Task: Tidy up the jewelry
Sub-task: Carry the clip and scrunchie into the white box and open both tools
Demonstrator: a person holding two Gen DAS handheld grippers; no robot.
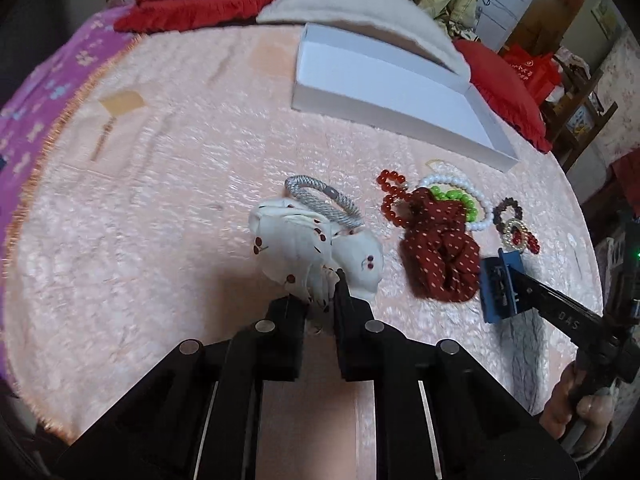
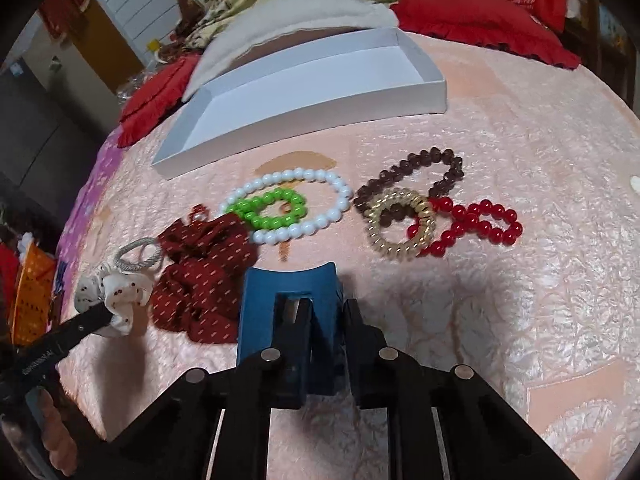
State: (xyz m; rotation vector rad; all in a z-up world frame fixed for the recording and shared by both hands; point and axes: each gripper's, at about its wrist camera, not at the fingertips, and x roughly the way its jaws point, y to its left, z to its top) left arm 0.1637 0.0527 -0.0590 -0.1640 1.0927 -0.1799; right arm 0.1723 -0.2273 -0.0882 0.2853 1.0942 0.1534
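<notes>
My left gripper (image 1: 318, 298) is shut on a white scrunchie with red dots (image 1: 316, 246), also seen in the right wrist view (image 2: 114, 294). A grey braided band (image 1: 324, 200) lies just behind it. My right gripper (image 2: 326, 308) is shut on a blue hair clip (image 2: 292, 300), also seen in the left wrist view (image 1: 500, 290). A dark red scrunchie (image 2: 204, 272), white bead bracelet (image 2: 288, 206), green bead bracelet (image 2: 268, 208), brown bead bracelet (image 2: 412, 172), gold coil tie (image 2: 400, 220) and red bead bracelet (image 2: 476, 220) lie on the pink cloth. An open white box (image 2: 320, 100) stands behind them.
Red cushions (image 2: 480, 20) and a cream pillow (image 2: 296, 12) lie beyond the box. A purple cloth (image 1: 44, 92) borders the pink cloth (image 1: 160, 200) on the left. An orange basket (image 2: 32, 300) sits off the left edge.
</notes>
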